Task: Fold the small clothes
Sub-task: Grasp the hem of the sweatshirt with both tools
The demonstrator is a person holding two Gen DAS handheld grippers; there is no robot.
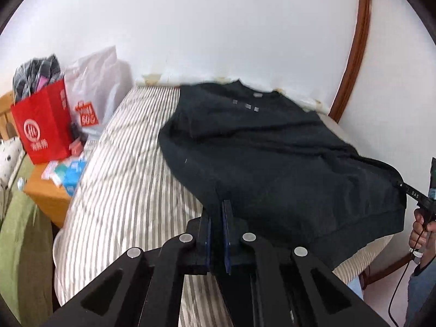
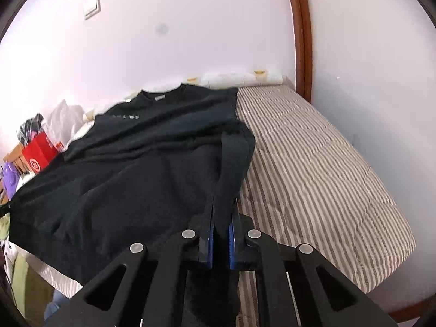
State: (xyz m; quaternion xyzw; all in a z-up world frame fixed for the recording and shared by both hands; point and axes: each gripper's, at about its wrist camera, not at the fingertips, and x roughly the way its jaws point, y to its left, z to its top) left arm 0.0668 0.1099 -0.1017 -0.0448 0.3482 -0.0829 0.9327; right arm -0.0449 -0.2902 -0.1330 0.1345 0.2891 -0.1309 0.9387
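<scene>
flanking black shirt (image 1: 261, 147): red bag (image 1: 43, 128).

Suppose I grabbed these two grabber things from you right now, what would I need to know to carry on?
Left gripper: jaws shut on the near hem of the black sweatshirt.
Right gripper: jaws shut on black fabric at the sweatshirt's right edge.
The sweatshirt lies on the striped bed, collar toward the wall, hem toward you and hanging a little over the near edge.
Done: a sleeve appears folded in over the body on each side.
Left: probably carry the hem up toward the collar, then smooth the fold.
</scene>
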